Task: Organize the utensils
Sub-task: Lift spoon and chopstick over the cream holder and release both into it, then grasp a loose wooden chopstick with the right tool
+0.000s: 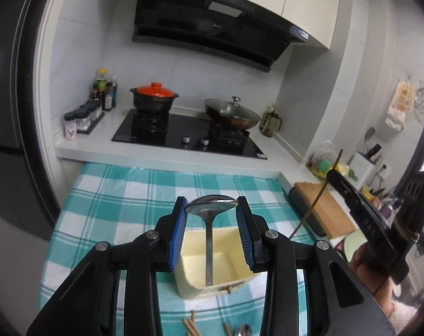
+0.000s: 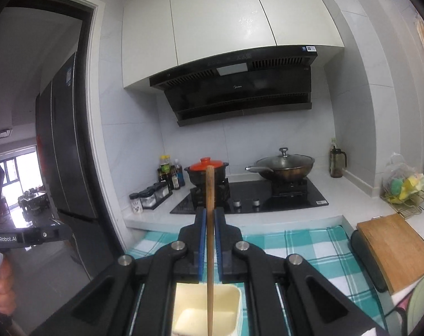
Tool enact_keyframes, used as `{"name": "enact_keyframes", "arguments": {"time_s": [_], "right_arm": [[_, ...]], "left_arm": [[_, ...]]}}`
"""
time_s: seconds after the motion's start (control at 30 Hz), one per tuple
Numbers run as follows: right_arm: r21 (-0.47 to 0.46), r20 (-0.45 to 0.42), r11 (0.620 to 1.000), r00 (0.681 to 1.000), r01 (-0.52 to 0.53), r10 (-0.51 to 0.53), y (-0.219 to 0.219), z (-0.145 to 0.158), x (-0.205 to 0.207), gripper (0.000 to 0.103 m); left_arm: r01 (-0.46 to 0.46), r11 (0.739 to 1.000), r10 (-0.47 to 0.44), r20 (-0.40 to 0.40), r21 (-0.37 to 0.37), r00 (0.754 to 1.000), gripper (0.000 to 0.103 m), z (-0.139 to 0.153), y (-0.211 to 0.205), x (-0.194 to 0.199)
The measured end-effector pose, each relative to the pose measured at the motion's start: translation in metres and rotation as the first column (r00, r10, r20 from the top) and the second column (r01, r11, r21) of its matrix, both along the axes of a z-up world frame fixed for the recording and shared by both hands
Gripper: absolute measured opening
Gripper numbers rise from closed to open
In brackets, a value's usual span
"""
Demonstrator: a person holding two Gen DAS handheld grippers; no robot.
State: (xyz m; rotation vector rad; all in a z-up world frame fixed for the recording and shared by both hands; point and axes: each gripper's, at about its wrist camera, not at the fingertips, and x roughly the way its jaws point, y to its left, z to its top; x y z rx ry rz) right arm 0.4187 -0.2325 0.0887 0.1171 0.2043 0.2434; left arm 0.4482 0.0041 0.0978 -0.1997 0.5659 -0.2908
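My left gripper point(image 1: 212, 202) is shut on the bowl of a metal spoon point(image 1: 210, 205); the handle hangs down into a cream utensil box point(image 1: 192, 282) on the checked cloth. My right gripper point(image 2: 210, 218) is shut on a wooden chopstick point(image 2: 210, 196) held upright, its lower end over the same cream box point(image 2: 234, 302). The right gripper with its thin stick also shows at the right of the left wrist view point(image 1: 360, 201). More chopsticks point(image 1: 190, 326) and a second spoon point(image 1: 244, 330) lie on the cloth near the box.
A teal checked cloth point(image 1: 113, 196) covers the counter. Behind it is a stove point(image 1: 183, 137) with an orange-lidded pot point(image 1: 155, 96) and a lidded wok point(image 1: 231, 113). A wooden cutting board point(image 1: 324, 210) lies to the right. Spice jars point(image 1: 83, 120) stand at left.
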Motion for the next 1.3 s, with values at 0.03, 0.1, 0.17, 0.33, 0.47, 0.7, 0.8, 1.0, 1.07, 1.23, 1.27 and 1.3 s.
{"name": "enact_keyframes", "arguments": {"time_s": [0.03, 0.1, 0.17, 0.33, 0.47, 0.7, 0.8, 1.0, 1.07, 1.23, 1.27, 1.3], "right_arm": [[0.005, 0.002, 1.000, 1.000, 0.003, -0.003, 0.001, -0.005, 0.012, 0.006], [-0.003, -0.022, 1.000, 1.000, 0.008, -0.008, 0.005, -0.021, 0.034, 0.006], [-0.012, -0.086, 1.000, 0.996, 0.003, -0.005, 0.009, -0.043, 0.054, 0.006], [-0.037, -0.271, 0.999, 0.962, -0.031, 0.019, 0.013, -0.099, 0.088, 0.006], [-0.053, -0.371, 0.998, 0.928, -0.040, 0.017, 0.015, -0.130, 0.097, 0.007], [-0.044, -0.390, 0.999, 0.921, 0.000, -0.017, 0.008, -0.106, 0.066, 0.045], [-0.084, -0.369, 0.996, 0.929, -0.026, -0.007, 0.002, -0.078, 0.032, 0.046], [-0.147, -0.373, 0.988, 0.927, -0.038, -0.020, -0.031, -0.075, -0.065, 0.062], [-0.187, -0.385, 0.982, 0.921, -0.014, -0.060, -0.041, -0.095, -0.097, 0.062], [-0.213, -0.426, 0.976, 0.895, 0.046, -0.135, -0.053, -0.168, -0.187, 0.062], [-0.211, -0.432, 0.976, 0.890, 0.061, -0.149, -0.053, -0.182, -0.204, 0.062], [-0.210, -0.438, 0.975, 0.884, 0.076, -0.163, -0.052, -0.196, -0.221, 0.062]], "left_arm": [[0.002, 1.000, -0.002, -0.016, 0.005, 1.000, 0.035, -0.007, -0.006, 0.011], [0.012, 1.000, -0.012, -0.069, 0.006, 0.998, 0.035, -0.026, -0.016, 0.032], [0.025, 1.000, -0.022, -0.128, 0.019, 0.992, 0.035, -0.050, -0.025, 0.047], [0.055, 0.996, -0.037, -0.250, 0.064, 0.968, 0.035, -0.104, -0.042, 0.065], [0.056, 0.993, -0.021, -0.315, 0.102, 0.949, 0.037, -0.128, -0.050, 0.068], [0.035, 0.991, -0.007, -0.217, 0.127, 0.976, 0.078, -0.092, -0.020, 0.014], [0.016, 0.984, 0.011, -0.149, 0.179, 0.989, 0.094, -0.077, 0.002, -0.036], [-0.011, 0.981, 0.032, -0.106, 0.192, 0.994, 0.099, -0.110, 0.039, -0.142], [-0.024, 0.978, 0.050, -0.121, 0.208, 0.991, 0.099, -0.140, 0.045, -0.172], [-0.066, 0.968, 0.114, -0.192, 0.242, 0.975, 0.099, -0.217, 0.045, -0.237], [-0.060, 0.969, 0.115, -0.220, 0.240, 0.969, 0.098, -0.230, 0.042, -0.245], [-0.052, 0.970, 0.112, -0.246, 0.237, 0.963, 0.098, -0.240, 0.038, -0.252]]}}
